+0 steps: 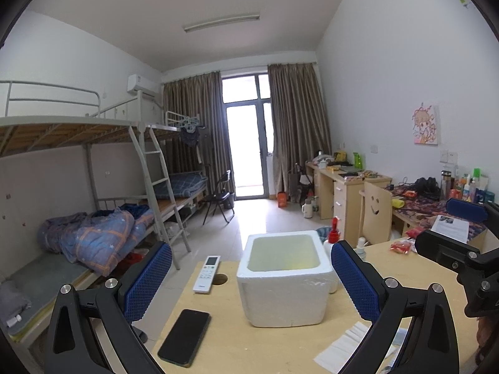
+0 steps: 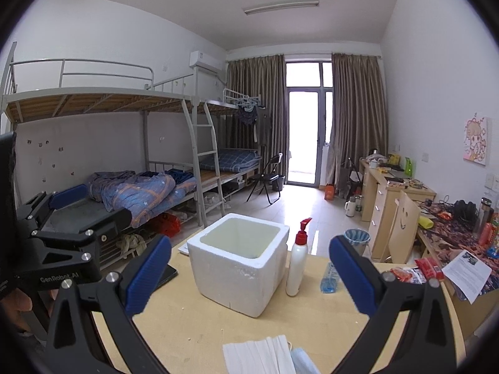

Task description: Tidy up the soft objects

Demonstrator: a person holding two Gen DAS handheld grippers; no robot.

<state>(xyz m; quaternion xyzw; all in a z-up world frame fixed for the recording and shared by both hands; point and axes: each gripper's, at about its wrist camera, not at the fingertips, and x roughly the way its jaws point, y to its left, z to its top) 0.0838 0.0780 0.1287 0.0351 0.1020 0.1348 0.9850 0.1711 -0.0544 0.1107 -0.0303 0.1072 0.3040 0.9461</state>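
Both your left tongs and right tongs are spread empty before the white square foam box; folded white masks lie nearer you.

The white folded face masks at six o'clock are running off the bottom edge in the right wrist view. The black flat phone is hiding behind a blue finger pad. The white foam box is hiding whatever is lying inside.
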